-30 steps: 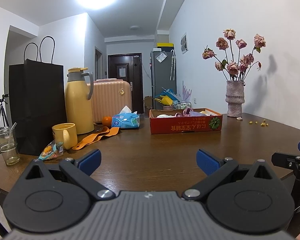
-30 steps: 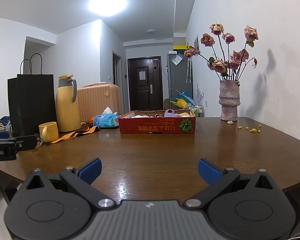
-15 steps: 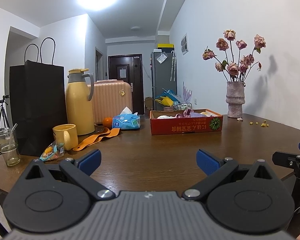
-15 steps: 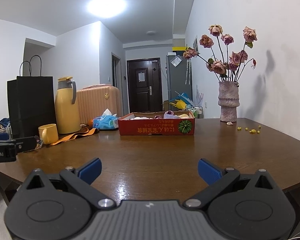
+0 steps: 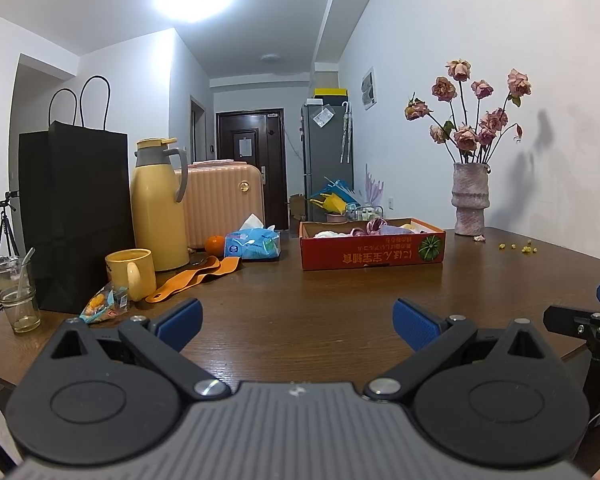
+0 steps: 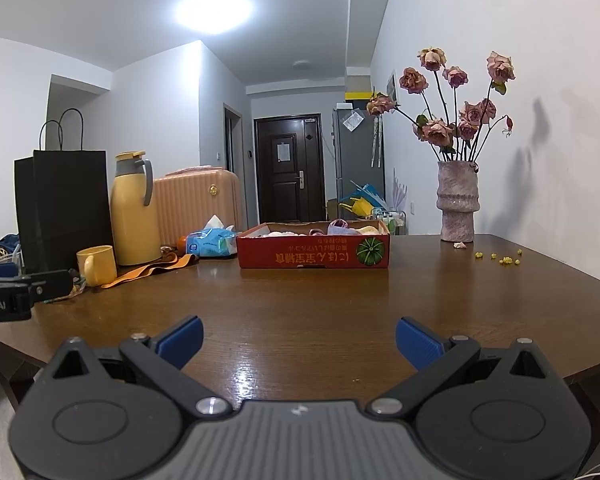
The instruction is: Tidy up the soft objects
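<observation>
Box: red cardboard box (image 6: 313,254) of soft items, straight ahead across desk (image 6: 320,312), long side facing.
Nearer: right hand-held gripper (image 6: 299,340).
Jaws: left hand-held gripper (image 5: 297,320) and right both wide, empty.

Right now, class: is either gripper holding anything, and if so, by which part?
Nothing is held: left gripper and right gripper are both open and empty.

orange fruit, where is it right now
In the left wrist view the orange sits on the table's left far side, between the yellow thermos and the blue tissue pack, before the pink suitcase.

pale soft objects (image 5: 374,227) heaped inside shallow red cardboard box (image 5: 372,254) mid-table
</observation>
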Motion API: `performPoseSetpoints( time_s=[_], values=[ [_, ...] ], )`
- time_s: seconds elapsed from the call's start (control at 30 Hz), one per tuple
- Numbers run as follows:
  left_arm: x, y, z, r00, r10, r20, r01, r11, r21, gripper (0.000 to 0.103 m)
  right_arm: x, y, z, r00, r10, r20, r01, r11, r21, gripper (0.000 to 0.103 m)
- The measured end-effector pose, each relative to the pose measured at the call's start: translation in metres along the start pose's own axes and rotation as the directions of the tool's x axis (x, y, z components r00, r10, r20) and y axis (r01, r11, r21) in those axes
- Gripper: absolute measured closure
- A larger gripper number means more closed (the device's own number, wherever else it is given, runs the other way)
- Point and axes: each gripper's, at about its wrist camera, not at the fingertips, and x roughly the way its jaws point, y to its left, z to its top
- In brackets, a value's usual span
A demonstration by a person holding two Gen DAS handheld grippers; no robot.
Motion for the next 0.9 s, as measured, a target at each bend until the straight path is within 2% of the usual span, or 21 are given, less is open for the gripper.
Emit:
performPoseSetpoints(
  time_s=[0.37,0.67,0.9],
  values=[
    [-0.0007,-0.0005,0.0003,1.000,-0.007,0.002,0.007,1.000,0.002,0.000,0.0011,-0.0013,-0.0006,1.000,-0.001,-0.003,0.001,1.000,0.006,0.000],
    [-0.0075,-0.0072,-0.0026,0.999,-0.004,0.049,0.003,1.000,0.020,0.000,0.0008,-0.0011,-0.0013,1.000,-0.001,-0.002,0.001,1.000,0.006,0.000],
    [-0.0020,-0.0051,-0.0064,0.999,-0.025,0.032,0.026,1.000,-0.006,0.000,0.0026,0.0000,-0.0046,1.000,0.003,-0.012,-0.003,1.000,0.011,0.000]
  ],
)
